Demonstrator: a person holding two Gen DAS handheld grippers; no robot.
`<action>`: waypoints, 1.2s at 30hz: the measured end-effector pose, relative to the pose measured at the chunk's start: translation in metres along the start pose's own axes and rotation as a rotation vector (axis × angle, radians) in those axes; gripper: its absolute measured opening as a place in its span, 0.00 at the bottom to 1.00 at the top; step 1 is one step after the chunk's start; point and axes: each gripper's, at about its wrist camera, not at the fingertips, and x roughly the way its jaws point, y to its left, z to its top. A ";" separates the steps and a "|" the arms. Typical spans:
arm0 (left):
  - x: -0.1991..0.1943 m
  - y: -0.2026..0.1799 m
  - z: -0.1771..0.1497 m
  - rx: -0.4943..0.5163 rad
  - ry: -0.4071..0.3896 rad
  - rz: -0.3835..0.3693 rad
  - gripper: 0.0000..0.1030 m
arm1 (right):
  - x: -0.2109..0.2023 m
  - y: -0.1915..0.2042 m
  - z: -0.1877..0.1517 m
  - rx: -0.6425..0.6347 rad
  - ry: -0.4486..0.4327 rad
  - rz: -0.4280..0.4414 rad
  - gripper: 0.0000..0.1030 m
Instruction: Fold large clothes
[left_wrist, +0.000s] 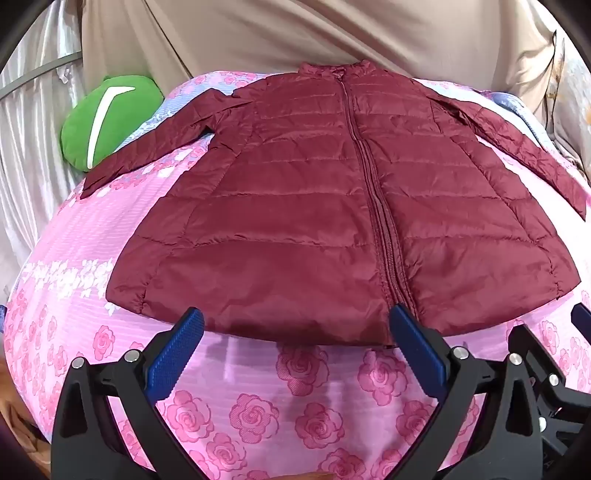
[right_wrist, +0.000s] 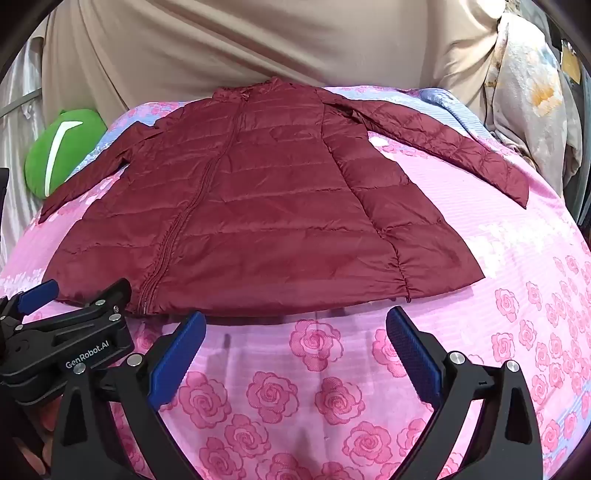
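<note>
Jacket (left_wrist: 332, 206) lies spread flat on the bed (left_wrist: 258, 387), zipped, sleeves out. Both tools, left (left_wrist: 295, 325) and right (right_wrist: 295, 328), gape empty near its hem. Folding looks unstarted; next, probably grab a sleeve.

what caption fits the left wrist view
Open left claw poised at the hem of a maroon quilted jacket spread flat on a rose-print sheet.
</note>
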 end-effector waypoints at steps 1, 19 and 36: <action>0.000 0.000 0.000 -0.002 0.000 -0.002 0.95 | 0.000 0.000 0.000 0.001 -0.001 0.002 0.93; 0.001 -0.004 0.003 0.007 -0.002 0.006 0.95 | 0.004 -0.002 0.007 -0.002 0.012 -0.003 0.92; 0.006 -0.004 0.002 0.015 0.003 0.007 0.95 | 0.009 0.003 0.005 0.001 0.024 -0.006 0.88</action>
